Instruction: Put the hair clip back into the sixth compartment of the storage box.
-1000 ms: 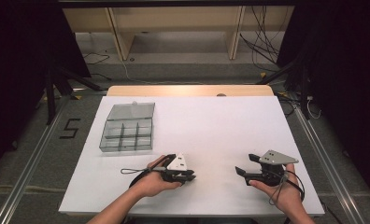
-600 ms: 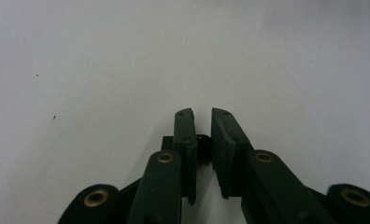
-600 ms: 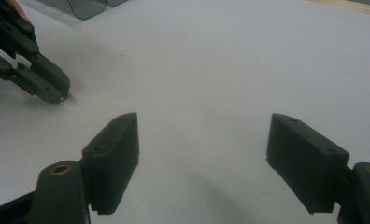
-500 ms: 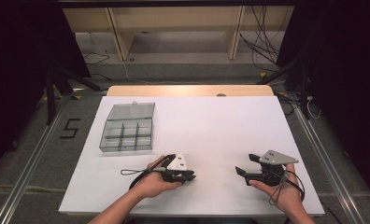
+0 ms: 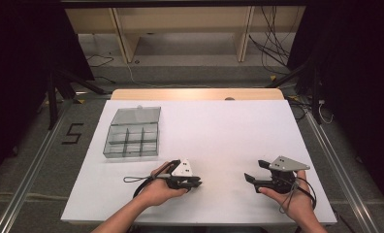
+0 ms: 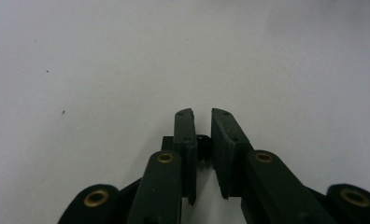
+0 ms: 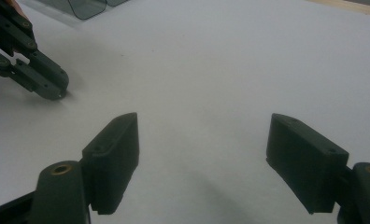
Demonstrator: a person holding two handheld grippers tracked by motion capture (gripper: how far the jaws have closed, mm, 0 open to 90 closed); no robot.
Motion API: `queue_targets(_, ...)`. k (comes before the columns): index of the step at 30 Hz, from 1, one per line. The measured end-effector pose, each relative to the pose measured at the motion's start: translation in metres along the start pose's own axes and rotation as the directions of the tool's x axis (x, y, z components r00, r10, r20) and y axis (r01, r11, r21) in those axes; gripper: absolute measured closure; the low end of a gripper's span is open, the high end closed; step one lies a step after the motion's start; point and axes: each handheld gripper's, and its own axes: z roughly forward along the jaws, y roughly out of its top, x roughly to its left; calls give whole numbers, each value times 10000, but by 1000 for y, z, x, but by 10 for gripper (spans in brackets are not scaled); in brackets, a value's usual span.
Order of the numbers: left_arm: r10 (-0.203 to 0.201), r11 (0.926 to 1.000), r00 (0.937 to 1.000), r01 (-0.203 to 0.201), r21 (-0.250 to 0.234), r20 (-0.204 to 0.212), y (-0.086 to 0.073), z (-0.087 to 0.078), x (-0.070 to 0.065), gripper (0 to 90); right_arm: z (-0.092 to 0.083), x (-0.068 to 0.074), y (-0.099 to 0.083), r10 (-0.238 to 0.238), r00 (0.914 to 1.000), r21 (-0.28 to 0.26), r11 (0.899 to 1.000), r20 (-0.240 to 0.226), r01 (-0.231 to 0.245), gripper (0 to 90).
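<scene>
My left gripper [image 5: 198, 183] lies low over the white table [image 5: 219, 126] near its front edge, held in the person's left hand and pointing right. Its two black jaws [image 6: 202, 114] stand almost together with only a thin slit and nothing gripped. My right gripper [image 5: 254, 171] sits in the person's right hand at the front right and points left toward the other one. Its jaws [image 7: 202, 122] are spread wide over bare table with nothing between them. The left gripper's tip [image 7: 50, 87] appears at the upper left of the right gripper view.
A clear grey compartment box [image 5: 132, 137] with its lid laid back stands on the table's left side, beyond the left hand; its corner [image 7: 87, 7] shows in the right gripper view. A wooden strip [image 5: 195, 94] borders the far edge. Cables and shelf legs lie on the floor behind.
</scene>
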Motion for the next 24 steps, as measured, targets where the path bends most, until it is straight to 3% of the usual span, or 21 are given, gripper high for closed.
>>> queue_targets(24,-282,9976,9988,256,-647,-397,3,-13,0,799,0,0,0,-15,10000,-3,10000,-14,15,264)
